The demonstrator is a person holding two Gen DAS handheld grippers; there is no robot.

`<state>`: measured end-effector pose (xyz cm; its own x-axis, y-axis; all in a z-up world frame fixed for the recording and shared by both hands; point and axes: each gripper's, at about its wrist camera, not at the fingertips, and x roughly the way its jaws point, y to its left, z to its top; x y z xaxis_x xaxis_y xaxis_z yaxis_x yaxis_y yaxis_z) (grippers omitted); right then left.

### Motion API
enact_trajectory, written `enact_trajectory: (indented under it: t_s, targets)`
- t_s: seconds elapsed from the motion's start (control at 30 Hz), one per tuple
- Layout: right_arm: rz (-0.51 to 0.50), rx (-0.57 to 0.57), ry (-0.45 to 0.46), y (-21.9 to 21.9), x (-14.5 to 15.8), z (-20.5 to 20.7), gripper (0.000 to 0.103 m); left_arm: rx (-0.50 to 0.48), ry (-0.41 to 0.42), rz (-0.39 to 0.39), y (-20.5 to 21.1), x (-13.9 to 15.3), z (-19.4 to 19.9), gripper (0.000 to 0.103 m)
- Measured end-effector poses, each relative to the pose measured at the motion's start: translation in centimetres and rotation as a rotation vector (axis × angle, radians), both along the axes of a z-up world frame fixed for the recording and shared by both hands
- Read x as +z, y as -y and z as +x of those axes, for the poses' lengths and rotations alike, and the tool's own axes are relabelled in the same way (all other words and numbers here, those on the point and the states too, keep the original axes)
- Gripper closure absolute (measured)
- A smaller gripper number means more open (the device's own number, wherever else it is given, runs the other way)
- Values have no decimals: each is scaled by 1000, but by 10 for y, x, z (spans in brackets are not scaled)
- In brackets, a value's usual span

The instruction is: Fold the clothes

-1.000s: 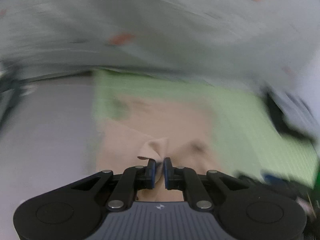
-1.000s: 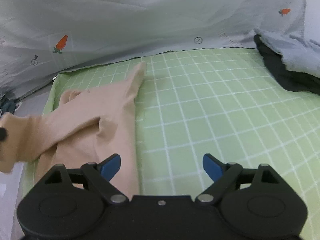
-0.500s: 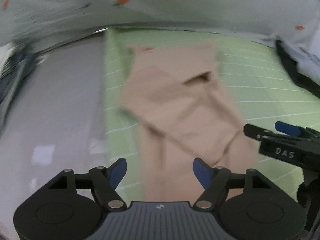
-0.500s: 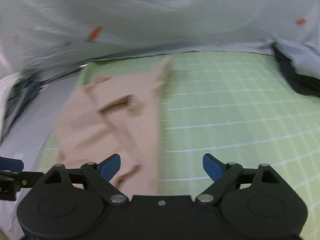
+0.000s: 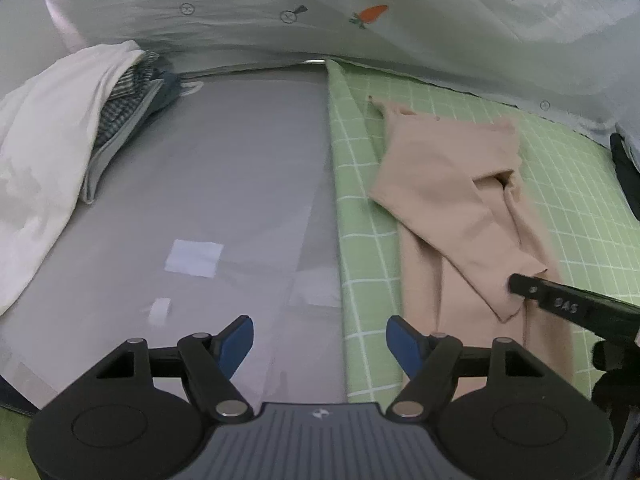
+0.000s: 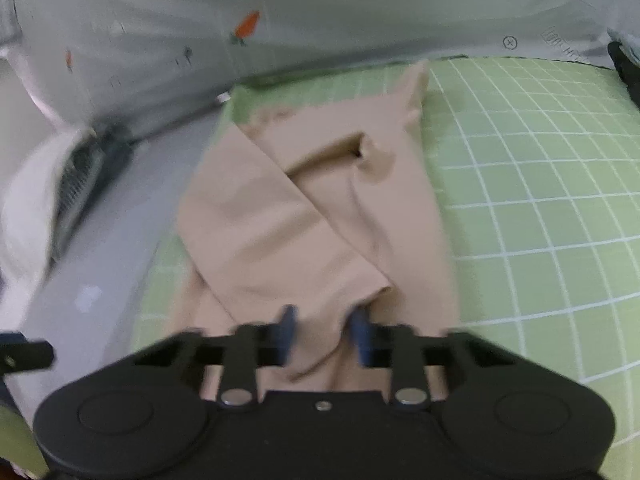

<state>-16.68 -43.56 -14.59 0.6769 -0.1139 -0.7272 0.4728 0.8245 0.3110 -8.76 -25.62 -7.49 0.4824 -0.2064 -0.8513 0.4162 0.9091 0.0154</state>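
A beige garment [image 5: 452, 196] lies partly folded on the green checked mat [image 5: 360, 216], one flap laid diagonally across it. It also shows in the right wrist view [image 6: 304, 216]. My left gripper [image 5: 320, 340] is open and empty, over the grey table left of the mat. My right gripper [image 6: 324, 334] has its jaws half closed around the folded flap's lower corner; a fingertip [image 5: 520, 282] of it touches the garment in the left wrist view. The image is blurred, so the grip is unclear.
A pile of white and striped folded clothes [image 5: 60, 152] sits on the grey table [image 5: 208, 200] at the left. A carrot-print sheet [image 5: 360, 12] hangs behind. Dark clothing [image 5: 626, 172] lies at the mat's far right.
My left gripper let go of the garment's flap, opened and moved left over the table. My right gripper moved onto the garment and narrowed its jaws around the flap's corner.
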Motion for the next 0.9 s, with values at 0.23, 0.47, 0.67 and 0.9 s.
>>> enact_trajectory:
  t_s: [0.23,0.47,0.67,0.9]
  targets:
    - [-20,-12,63,-14,17,-19,101,-58,-18,-33,3,-3,0,29]
    - [4,-84,27,-17,17,-41,86,-184,-30,-28,22,-9,-20,29]
    - [-89,-127,-9,-21,17,-35,12,-211,-45,-41,22,-11,-26,28]
    - [-179,-49,-29,-18,18,-5,7,-174,-13,-37,13,-7,-27,24]
